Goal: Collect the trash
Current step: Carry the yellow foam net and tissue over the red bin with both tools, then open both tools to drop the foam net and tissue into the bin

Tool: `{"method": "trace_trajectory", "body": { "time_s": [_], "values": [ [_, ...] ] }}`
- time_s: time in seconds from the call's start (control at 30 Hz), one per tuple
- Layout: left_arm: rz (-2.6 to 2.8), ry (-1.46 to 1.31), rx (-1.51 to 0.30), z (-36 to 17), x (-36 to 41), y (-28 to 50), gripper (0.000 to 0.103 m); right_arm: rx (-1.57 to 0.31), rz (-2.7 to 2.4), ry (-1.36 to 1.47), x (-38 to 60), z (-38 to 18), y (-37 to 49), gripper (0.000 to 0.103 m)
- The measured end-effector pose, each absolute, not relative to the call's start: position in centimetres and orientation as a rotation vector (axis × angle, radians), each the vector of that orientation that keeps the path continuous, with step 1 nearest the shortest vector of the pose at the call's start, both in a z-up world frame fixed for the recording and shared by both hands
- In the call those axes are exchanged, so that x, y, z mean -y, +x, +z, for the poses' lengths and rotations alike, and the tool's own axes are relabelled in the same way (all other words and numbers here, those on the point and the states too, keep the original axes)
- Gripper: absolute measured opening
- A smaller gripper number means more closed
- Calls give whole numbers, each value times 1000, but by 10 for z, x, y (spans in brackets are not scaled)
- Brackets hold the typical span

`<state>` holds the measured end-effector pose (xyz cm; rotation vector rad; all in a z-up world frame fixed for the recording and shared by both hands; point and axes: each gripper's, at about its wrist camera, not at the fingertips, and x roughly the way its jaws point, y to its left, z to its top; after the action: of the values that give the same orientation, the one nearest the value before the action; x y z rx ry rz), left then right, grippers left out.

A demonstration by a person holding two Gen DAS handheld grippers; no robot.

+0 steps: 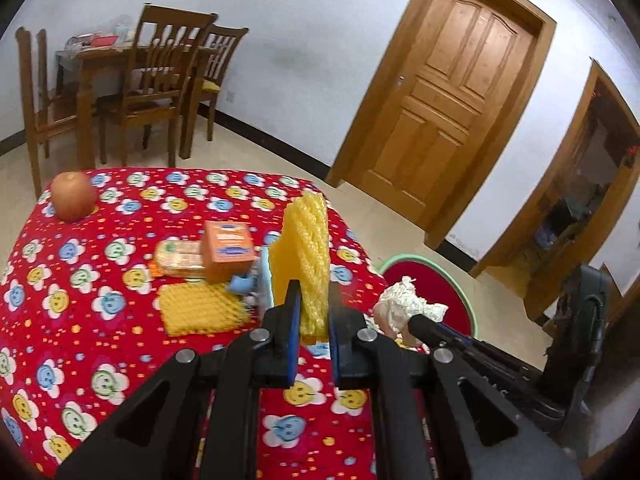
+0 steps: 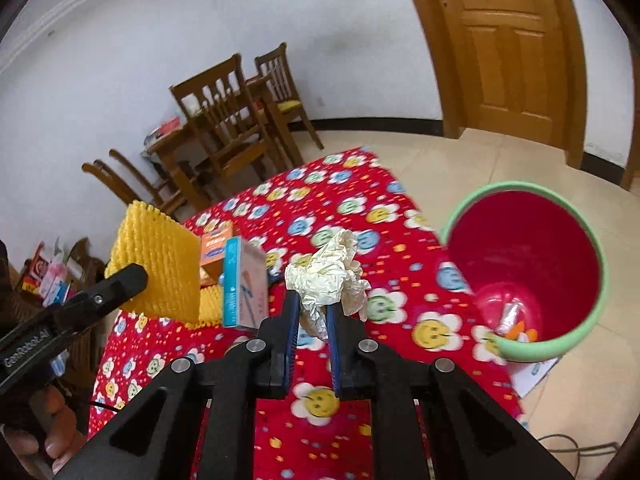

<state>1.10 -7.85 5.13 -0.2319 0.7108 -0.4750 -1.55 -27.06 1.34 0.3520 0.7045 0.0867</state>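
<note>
The right gripper [image 2: 314, 312] has its fingers [image 2: 291, 320] closed on a crumpled paper ball [image 2: 326, 276], which is lifted above the desk [image 2: 400, 240] with its red flower-pattern cloth. The left gripper [image 1: 314, 312] has its fingers [image 1: 294, 312] closed on a yellow foam net sleeve [image 1: 304, 248], held upright so its long axis stands up from the fingers, also clear of the cloth.

The relation that matters is toward the trash bin [image 2: 532, 354]. This red bin with a green rim stands on the floor beyond the right edge of the desk, and its mouth opens upward. From the right gripper it lies to the right and lower, well apart from the paper ball, so I judge this hand is the nearer one and should carry its load rightward past the desk edge first. In the left wrist view the bin [image 1: 466, 300] is partly hidden behind the paper ball and the right gripper, so the left hand has the longer way and must cross behind the right one.

Some small trash already lies at the bottom of the bin. A second yellow foam net [image 1: 200, 308], an orange carton [image 1: 228, 250], a light blue box [image 2: 244, 280] and an apple [image 1: 74, 196] rest on the desk.
</note>
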Motion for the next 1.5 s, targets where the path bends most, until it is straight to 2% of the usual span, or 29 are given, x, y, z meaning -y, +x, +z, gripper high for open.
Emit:
{"method": "trace_trajectory", "body": {
  "time_s": [0.57,1.07,1.5],
  "values": [
    [-627,-95,-764,45,177,20,10,-618,-116,437,359,21,-66,13],
    [-727,-8,-806,22,259,32,10,-625,-247,512,422,-5,-73,13],
    [-777,52,-880,-18,313,50,10,-671,-286,555,451,-35,-64,15]
  ]
}}
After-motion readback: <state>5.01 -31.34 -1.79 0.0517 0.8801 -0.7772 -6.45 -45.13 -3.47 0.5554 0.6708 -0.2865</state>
